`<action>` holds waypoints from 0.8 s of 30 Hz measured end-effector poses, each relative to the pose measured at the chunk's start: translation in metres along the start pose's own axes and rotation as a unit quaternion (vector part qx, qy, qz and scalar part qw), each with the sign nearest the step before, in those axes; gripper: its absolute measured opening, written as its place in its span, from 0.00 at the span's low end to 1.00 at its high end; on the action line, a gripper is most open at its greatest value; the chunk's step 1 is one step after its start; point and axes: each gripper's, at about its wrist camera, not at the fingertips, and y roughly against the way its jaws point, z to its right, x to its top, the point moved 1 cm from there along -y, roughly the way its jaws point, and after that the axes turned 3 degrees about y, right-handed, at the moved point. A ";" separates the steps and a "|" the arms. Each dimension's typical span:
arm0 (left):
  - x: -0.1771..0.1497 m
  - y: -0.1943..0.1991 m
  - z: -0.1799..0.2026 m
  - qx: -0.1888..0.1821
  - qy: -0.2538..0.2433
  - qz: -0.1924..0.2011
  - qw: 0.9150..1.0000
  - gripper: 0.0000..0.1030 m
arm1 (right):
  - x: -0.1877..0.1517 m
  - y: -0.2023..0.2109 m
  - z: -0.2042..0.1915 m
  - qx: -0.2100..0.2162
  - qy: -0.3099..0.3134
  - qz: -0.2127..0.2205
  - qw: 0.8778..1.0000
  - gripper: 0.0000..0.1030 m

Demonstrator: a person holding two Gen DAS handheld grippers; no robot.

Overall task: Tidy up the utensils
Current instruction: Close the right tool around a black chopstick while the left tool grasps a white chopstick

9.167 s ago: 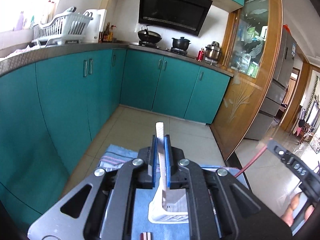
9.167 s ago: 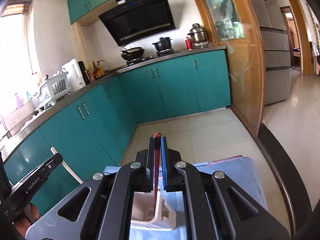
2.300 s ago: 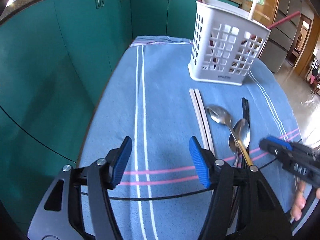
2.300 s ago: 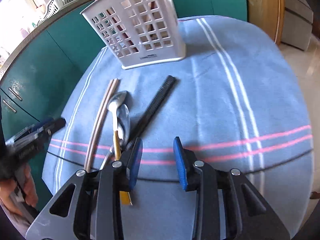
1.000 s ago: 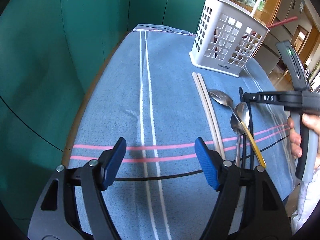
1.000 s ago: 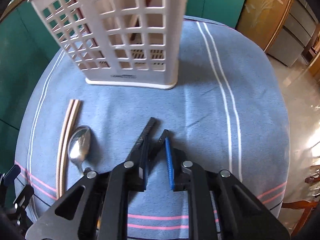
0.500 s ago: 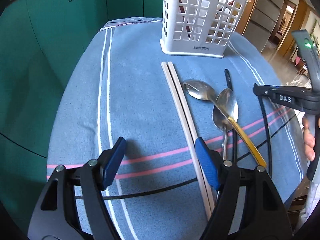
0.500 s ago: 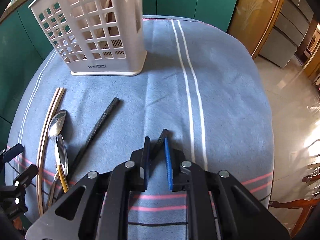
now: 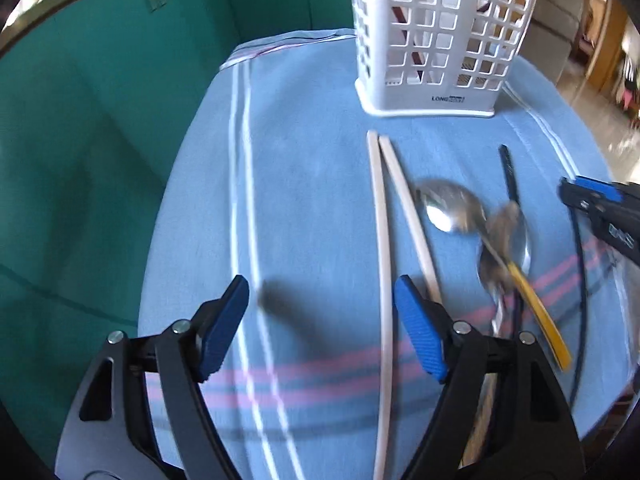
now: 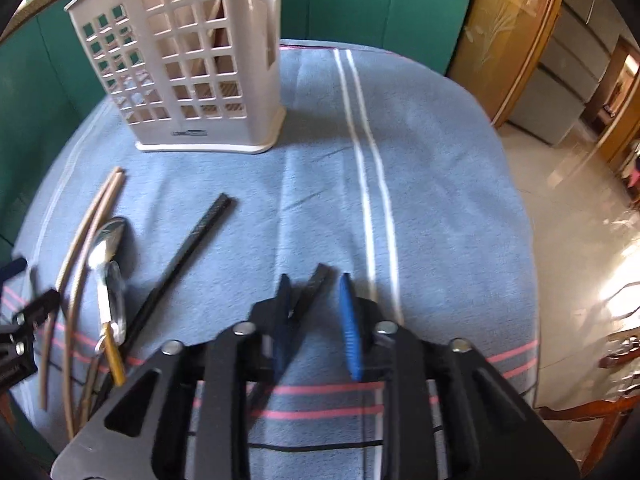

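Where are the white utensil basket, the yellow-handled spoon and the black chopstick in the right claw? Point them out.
white utensil basket [image 9: 430, 98], left wrist view, on its solid base band.
yellow-handled spoon [image 9: 536, 312], left wrist view, on its handle.
black chopstick [image 10: 314, 286], right wrist view, on its tip between the pads.

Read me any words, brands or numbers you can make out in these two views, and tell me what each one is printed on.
"LONG", followed by smaller letters too blurred to read: on the base band of the white utensil basket, left wrist view.
The same label on the basket in the right wrist view is too small to read.
White lettering on the body of the right gripper, at the edge of the left wrist view: blurred, not legible.
Nothing else carries text.
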 end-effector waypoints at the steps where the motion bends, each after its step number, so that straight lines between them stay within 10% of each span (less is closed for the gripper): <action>1: 0.010 -0.004 0.001 -0.002 -0.004 -0.001 1.000 0.71 | 0.000 0.000 0.000 0.000 -0.001 0.001 1.000 0.26; 6: 0.027 -0.008 -0.010 -0.030 0.033 -0.019 0.999 0.18 | -0.001 0.001 0.001 0.016 -0.006 0.007 1.000 0.16; 9: 0.013 0.000 -0.019 -0.041 0.047 -0.016 0.998 0.10 | -0.005 0.002 0.001 0.035 0.003 0.018 0.999 0.14; 17: -0.017 0.015 -0.028 -0.049 0.051 -0.031 0.997 0.09 | -0.005 0.005 0.004 0.055 0.003 0.002 0.998 0.15; 24: 0.014 -0.001 -0.023 -0.018 0.032 -0.045 0.998 0.41 | 0.006 -0.003 0.008 0.057 -0.017 -0.020 0.998 0.18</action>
